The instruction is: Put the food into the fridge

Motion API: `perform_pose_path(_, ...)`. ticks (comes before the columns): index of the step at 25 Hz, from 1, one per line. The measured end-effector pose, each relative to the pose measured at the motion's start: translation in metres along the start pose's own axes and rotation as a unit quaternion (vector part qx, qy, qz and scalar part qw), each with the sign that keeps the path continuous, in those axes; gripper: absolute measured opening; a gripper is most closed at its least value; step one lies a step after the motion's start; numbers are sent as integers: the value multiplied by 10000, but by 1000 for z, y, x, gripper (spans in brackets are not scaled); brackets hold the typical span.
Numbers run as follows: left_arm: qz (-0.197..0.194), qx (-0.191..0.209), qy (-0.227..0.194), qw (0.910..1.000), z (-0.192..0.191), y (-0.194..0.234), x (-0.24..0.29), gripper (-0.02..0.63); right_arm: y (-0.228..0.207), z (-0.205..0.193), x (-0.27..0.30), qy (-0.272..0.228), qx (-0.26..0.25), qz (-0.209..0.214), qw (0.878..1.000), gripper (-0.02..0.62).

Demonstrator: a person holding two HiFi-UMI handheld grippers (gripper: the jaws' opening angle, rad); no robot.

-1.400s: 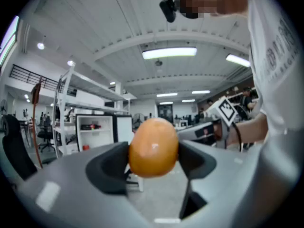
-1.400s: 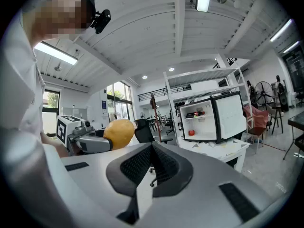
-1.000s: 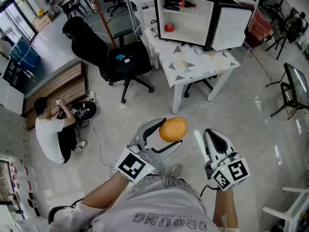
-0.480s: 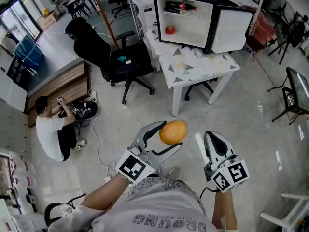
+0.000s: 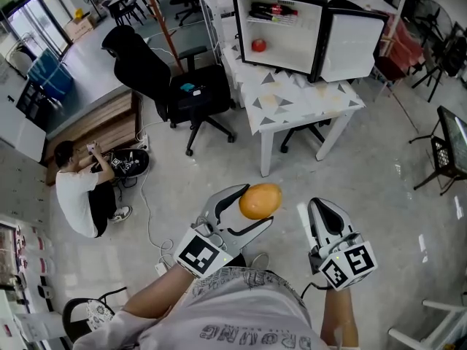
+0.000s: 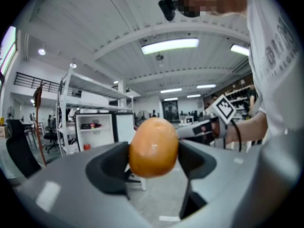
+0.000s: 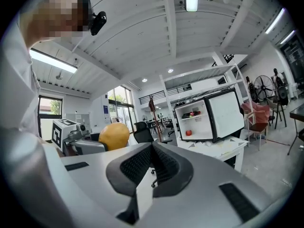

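Note:
My left gripper is shut on an orange, egg-shaped fruit, held above the floor; the left gripper view shows the fruit pressed between both pads. To its right, my right gripper is shut with nothing in it, its pads together. The small black fridge stands with its door open on a white table far ahead. Inside it, a red item lies on the floor and dark bottles rest on the upper shelf.
A black office chair stands left of the table. A person sits on the floor at the left beside cables. A black folding chair is at the right edge. Grey floor stretches between me and the table.
The view has shifted slightly as I move forward; the table and fridge sit a little lower in the frame. Both grippers keep their pose and the fruit stays gripped.

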State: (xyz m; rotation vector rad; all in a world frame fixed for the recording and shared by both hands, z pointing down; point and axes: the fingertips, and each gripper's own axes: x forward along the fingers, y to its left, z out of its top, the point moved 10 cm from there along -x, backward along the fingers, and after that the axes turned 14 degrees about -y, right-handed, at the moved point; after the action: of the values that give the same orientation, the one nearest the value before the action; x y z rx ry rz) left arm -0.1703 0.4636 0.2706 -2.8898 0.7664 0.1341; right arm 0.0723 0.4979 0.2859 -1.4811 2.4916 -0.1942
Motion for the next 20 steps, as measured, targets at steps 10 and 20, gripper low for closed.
perform_pose_path(10,115,-7,-6,9999,-13,9,22,330,-27,-2,10,40,-31,48,10000,2)
perform_pose_path(20,191,-25,-70,9998,-34,44,45,330,-53,-12,43,105,-65,101,9999,2)
